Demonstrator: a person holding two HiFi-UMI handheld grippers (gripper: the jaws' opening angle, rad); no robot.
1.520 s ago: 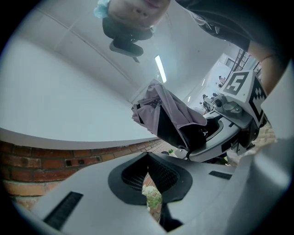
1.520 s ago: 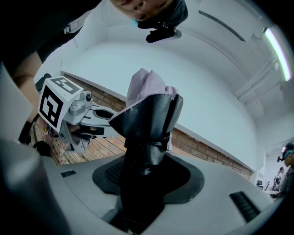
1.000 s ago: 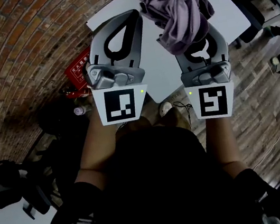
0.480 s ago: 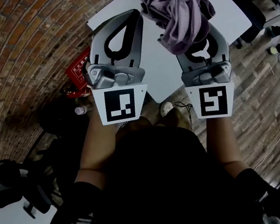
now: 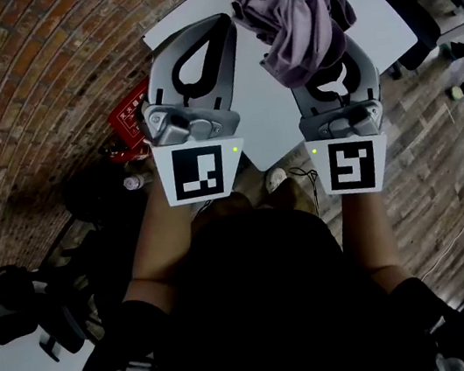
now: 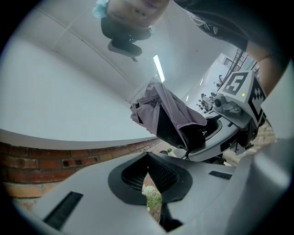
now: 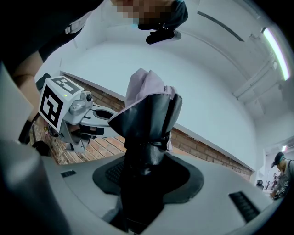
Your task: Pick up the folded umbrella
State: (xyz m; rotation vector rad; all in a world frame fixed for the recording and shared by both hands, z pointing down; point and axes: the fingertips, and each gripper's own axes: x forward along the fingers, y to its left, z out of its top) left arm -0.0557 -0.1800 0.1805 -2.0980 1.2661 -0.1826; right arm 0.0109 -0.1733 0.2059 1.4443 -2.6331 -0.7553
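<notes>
Right gripper (image 7: 144, 174) has the folded umbrella (image 7: 149, 114), and it's a firm pinch: both jaws are clamped on the dark lower end of the bundle, which fills the gap between the pads in the right gripper view. From there the umbrella stands straight out beyond the jaws, black fabric below and pale lilac canopy bunched loosely at the far end. From the head view, the lilac folds spill over the tips of that gripper and cover them, hanging above the white table (image 5: 379, 12), clear of its surface. Over to the left gripper (image 5: 217, 25): it sits just beside its partner, roughly parallel, with nothing in it. Its own view shows the jaw tips pressed together, and only a thin slot lower down between the pads, where brick and a bit of greenery peek through. From that left gripper view the umbrella is off to the right and a little ahead, near but not touching, held up in the other gripper. Down on the left of the head view, a red box (image 5: 132, 113) lies by the brick paving (image 5: 39, 99).
</notes>
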